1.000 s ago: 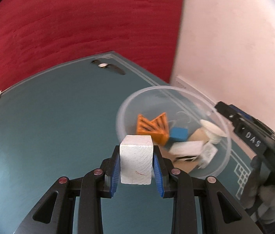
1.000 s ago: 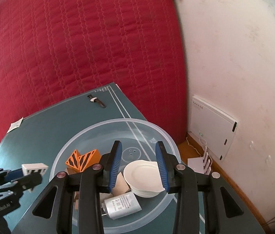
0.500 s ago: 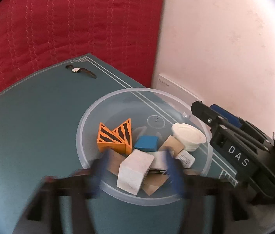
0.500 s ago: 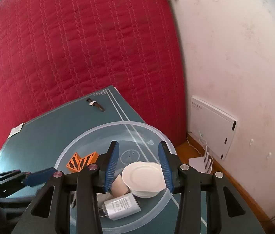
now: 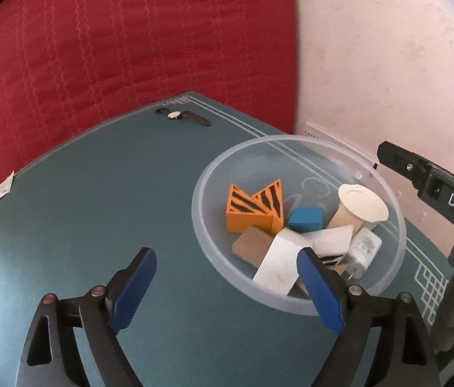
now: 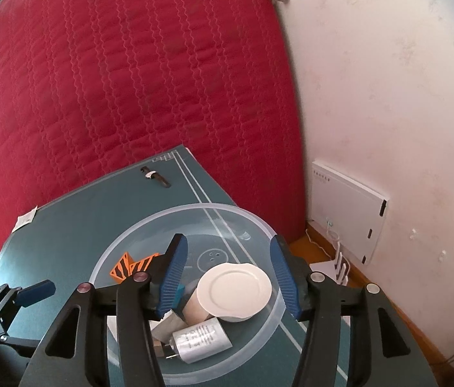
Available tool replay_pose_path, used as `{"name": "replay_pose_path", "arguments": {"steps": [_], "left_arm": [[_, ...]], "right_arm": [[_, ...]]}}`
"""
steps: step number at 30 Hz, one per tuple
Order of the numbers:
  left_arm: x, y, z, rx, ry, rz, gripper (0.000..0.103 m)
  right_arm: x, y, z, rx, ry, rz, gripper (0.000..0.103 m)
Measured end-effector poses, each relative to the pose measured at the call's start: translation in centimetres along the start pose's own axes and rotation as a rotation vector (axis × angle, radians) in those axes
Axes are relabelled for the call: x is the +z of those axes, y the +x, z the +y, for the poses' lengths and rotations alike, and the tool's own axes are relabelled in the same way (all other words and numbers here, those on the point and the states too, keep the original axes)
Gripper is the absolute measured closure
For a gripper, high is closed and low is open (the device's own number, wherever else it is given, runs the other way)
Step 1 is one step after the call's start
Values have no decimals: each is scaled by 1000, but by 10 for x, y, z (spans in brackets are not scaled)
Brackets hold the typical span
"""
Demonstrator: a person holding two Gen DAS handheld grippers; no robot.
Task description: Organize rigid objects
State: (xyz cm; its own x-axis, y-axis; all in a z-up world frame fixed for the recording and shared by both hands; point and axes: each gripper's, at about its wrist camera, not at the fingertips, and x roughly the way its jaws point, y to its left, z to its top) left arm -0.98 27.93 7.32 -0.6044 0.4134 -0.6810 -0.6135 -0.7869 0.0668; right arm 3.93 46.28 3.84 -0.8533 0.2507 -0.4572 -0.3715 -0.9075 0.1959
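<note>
A clear plastic bowl (image 5: 397, 213) stands on the teal table (image 5: 98, 225). It holds a white wooden block (image 5: 278, 262), an orange black-striped block (image 5: 252, 206), a blue block (image 5: 305, 219), a brown block (image 5: 251, 248), a white cup (image 5: 359, 209) and a silver cylinder (image 5: 363, 251). My left gripper (image 5: 227, 287) is open and empty, at the bowl's near left edge. My right gripper (image 6: 227, 277) is open and empty above the bowl (image 6: 162, 225), over the white cup (image 6: 235, 290) and silver cylinder (image 6: 201, 340).
A wristwatch (image 5: 181, 116) lies at the table's far edge. A paper tag (image 5: 1, 190) lies at the left edge. A red quilted cover (image 5: 114, 48) hangs behind the table; a white wall (image 6: 388, 96) and a wall box (image 6: 349, 206) are on the right.
My left gripper opened and let go of the white block, which now lies in the bowl. The left gripper then drew back to the left. The right gripper stayed over the bowl.
</note>
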Motion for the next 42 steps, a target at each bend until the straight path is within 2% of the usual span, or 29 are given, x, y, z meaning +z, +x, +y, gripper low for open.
{"name": "replay_pose_path", "arguments": {"steps": [8,17,21,26,28,35,42], "left_arm": [[2,15,0,36,5,36,10],[7,20,-5,51,24,41,1],[-1,24,-2,12,5,61,1],[-7,17,3,7,-24,53,1],[-9,11,4,15,-28,42,1],[-13,-10,6,56,-42,9,1],[-13,-29,10,108,-46,-33,1]], "right_arm": [[0,-1,-1,9,-8,4,48],[-1,-6,-4,11,-10,8,46],[-2,-10,-2,15,-11,9,34],[-5,-15,-4,19,-4,23,29],[-6,-16,-6,22,2,37,25],[-12,-29,-8,23,-6,62,21],[-20,-39,-6,34,-37,102,10]]}}
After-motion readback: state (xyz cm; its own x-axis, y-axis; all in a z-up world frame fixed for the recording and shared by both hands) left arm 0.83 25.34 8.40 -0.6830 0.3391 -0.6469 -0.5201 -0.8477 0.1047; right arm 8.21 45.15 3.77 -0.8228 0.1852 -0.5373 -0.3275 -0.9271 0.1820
